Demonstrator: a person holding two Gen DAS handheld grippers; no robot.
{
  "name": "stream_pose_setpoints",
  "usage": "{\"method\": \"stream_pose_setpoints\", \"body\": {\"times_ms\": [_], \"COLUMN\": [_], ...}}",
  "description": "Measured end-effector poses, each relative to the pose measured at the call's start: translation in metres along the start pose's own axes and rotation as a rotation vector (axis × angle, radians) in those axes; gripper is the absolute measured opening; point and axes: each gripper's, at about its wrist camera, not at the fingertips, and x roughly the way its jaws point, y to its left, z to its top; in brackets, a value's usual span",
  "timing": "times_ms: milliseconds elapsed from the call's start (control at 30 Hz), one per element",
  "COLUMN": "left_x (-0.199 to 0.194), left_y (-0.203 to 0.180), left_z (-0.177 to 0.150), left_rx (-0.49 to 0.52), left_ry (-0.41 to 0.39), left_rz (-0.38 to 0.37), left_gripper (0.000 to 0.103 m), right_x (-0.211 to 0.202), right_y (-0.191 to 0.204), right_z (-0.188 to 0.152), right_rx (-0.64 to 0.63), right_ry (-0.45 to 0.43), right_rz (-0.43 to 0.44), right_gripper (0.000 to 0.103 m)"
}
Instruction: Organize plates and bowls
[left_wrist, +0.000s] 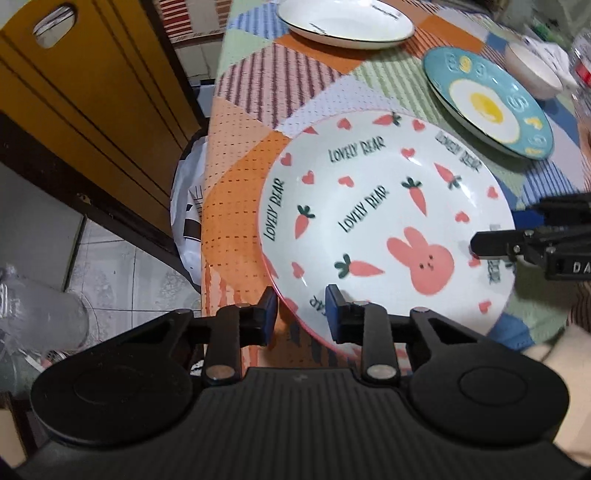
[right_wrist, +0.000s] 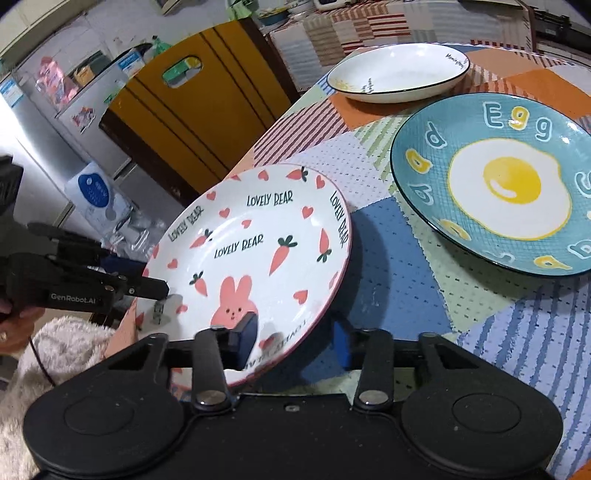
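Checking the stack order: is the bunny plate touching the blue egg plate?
Apart. The right wrist view shows a strip of patchwork tablecloth between the bunny plate and the egg plate; the bunny plate sits tilted.

Both cameras sit very close above the bunny plate (left_wrist: 384, 229) (right_wrist: 255, 254), the left one looking across from its left edge, the right one from its near edge, both seeing the egg plate (left_wrist: 487, 103) (right_wrist: 498, 184).

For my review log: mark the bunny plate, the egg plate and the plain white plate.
bunny plate (right_wrist: 255, 236), right wrist view, white centre.
egg plate (right_wrist: 511, 184), right wrist view, printed yolk.
plain white plate (right_wrist: 399, 72), right wrist view, inner white surface.
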Motion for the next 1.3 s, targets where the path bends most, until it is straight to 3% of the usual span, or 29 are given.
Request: {"method": "stream_pose_setpoints", "body": {"times_ms": [67, 133, 467, 733, 1000, 1300], "left_x": [0.002, 0.003, 0.004, -0.005, -0.03, -0.035], "left_y": [0.002, 0.003, -0.013, -0.026, -0.052, -0.055], "left_z": [0.0, -0.001, -0.01, -0.018, -0.018, 0.0], "left_rx": [-0.027, -0.057, -0.082, -0.081, -0.019, 0.016], "left_ry": [-0.012, -0.025, -0.06, -0.068, -0.137, -0.167], "left_rz": [0.0, 0.0, 0.031, 0.041, 0.054, -0.005], "left_gripper": [0.026, 0.026, 0.033, 0.033, 0.033, 0.033], "right_x": [0.001, 0.001, 0.0, -0.003, -0.029, -0.078], "right_y": [0.0, 0.0, -0.004, -0.003, -0.02, -0.035], "right_z": [-0.001, -0.002, -0.005, -0.008, -0.01, 0.001], "right_rx": [0.004, 0.004, -0.014, -0.086, -0.057, -0.082], "right_ry": [-0.012, -0.027, -0.078, -0.09, -0.112, -0.177], "right_rz": [-0.028, -0.039, -0.029, -0.036, 0.007, -0.008], "right_gripper": [0.026, 0.023, 0.021, 0.024, 0.024, 0.024]}}
